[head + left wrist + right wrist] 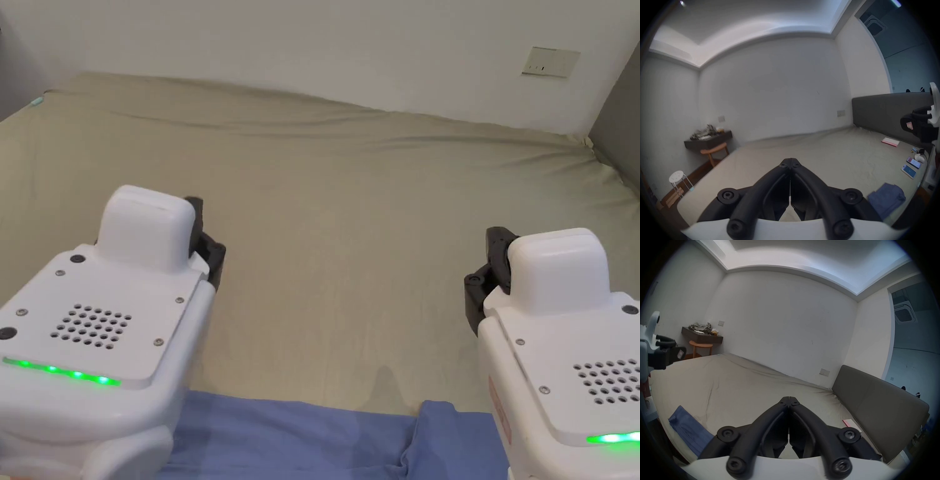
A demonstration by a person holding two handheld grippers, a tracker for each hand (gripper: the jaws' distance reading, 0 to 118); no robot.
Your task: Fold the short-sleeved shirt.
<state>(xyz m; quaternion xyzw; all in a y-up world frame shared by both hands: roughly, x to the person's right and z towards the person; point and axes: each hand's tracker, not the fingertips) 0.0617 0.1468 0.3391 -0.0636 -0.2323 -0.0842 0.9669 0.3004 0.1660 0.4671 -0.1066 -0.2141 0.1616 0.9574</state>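
A blue short-sleeved shirt (325, 437) lies folded flat on the beige bed sheet (350, 219) at the near edge, between my two grippers. It shows as a compact blue bundle (887, 200) in the left gripper view and as a folded strip (688, 430) in the right gripper view. My left gripper (790, 163) is held above the bed, jaws closed together with nothing between them. My right gripper (789, 398) is the same, shut and empty. In the head view their white bodies (112, 312) (562, 337) hover over the bed on either side of the shirt.
A grey headboard (875, 402) runs along the bed's right side. A pink-edged booklet (890, 141), two phones (911, 167) and small items lie on the bed near it. A dark shelf (708, 141), a wooden chair and a white stool (678, 177) stand left of the bed.
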